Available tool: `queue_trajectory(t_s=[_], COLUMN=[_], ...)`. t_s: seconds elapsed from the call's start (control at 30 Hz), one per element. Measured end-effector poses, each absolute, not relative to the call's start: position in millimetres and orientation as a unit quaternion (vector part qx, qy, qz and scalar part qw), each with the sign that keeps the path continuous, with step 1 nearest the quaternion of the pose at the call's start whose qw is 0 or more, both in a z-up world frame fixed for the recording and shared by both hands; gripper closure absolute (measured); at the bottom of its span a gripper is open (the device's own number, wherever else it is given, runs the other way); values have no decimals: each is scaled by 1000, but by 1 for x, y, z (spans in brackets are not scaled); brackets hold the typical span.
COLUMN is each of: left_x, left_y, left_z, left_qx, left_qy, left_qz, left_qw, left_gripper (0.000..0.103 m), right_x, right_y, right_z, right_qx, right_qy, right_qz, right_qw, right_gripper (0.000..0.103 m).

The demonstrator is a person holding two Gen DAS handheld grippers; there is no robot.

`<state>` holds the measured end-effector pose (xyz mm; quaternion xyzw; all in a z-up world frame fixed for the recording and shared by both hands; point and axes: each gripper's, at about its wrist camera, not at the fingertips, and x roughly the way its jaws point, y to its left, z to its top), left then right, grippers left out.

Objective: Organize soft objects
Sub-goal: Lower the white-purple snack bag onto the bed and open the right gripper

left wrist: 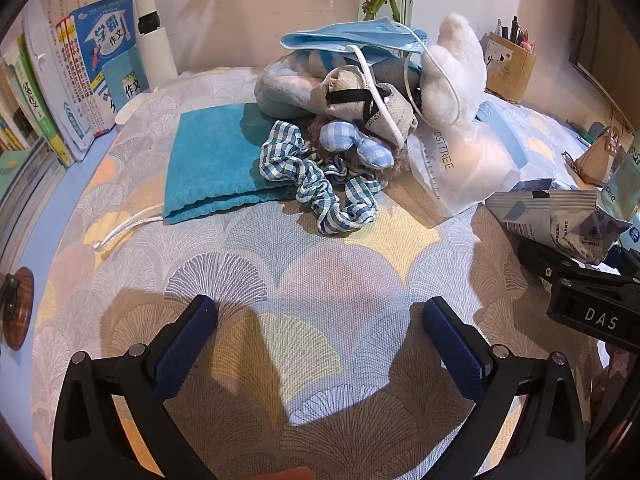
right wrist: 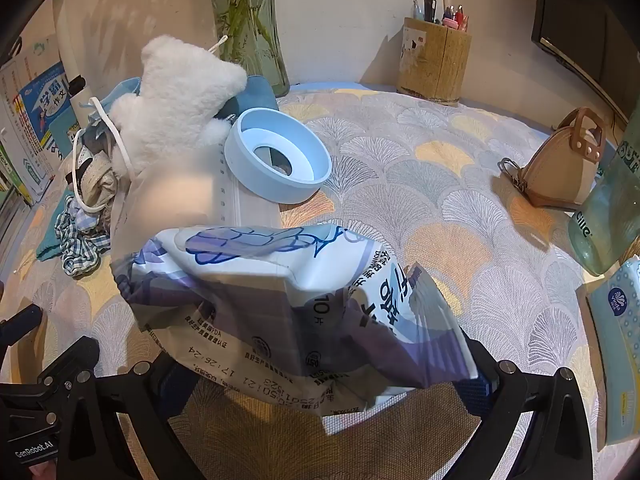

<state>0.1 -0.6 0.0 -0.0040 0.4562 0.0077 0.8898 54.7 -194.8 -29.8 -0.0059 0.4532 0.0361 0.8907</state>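
A heap of soft things lies at the back of the patterned cloth (left wrist: 320, 264): a teal drawstring pouch (left wrist: 212, 160), a blue gingham scrunchie (left wrist: 320, 184), a small gingham plush (left wrist: 356, 144), a blue face mask (left wrist: 352, 40), a beige mask (left wrist: 360, 96) and a white plush (right wrist: 172, 100). My left gripper (left wrist: 320, 306) hovers open over bare cloth in front of the heap, holding nothing. My right gripper (right wrist: 304, 320) stands wide open. A crumpled blue-and-white printed pack (right wrist: 280, 300) lies across its fingers and hides the left fingertip. I see no pad pressing on it.
Books (left wrist: 80, 72) line the left edge. A glass vase (right wrist: 248, 20) and pen holder (right wrist: 434, 60) stand at the back wall. A light blue ring (right wrist: 276, 156) rests on a translucent bag (left wrist: 460, 168). At right are a tan purse (right wrist: 560, 164), green bottle (right wrist: 608, 208) and tissue pack (right wrist: 616, 352).
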Motion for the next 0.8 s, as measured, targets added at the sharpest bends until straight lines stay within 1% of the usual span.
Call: queue_trajectory(t_s=[0.33,0.43,0.47,0.6,0.7,0.77,0.8], left_x=[0,-5,-9,-24,-42,-56,-63], left_y=[1,-4,-4,-12,-16,-8,-4], left_z=[1,3,2,8,37,70,82], left_qx=[-12,-14,-15,-7,33,33,28], left_qy=[464,479,481,479,415,343,315], left_qz=[10,17,19,16,38,51,51], left_qw=[886,878,876,878,908,937,947], left_gripper=[0,0,0,1,1,1,1], right_x=[54,55,53,44,34,17,1], right_y=[-195,-192,-192,-189,-187,-188,-188], right_z=[-29,-23,-22,-22,-18,-4,14], right_qx=[-2,0,-8,-8,-16,-14,-7], right_qy=[459,510,514,492,486,441,389], right_qz=[32,39,45,37,45,52,64], right_qw=[888,860,857,870,873,896,919], right_gripper=[0,0,0,0,0,2,2])
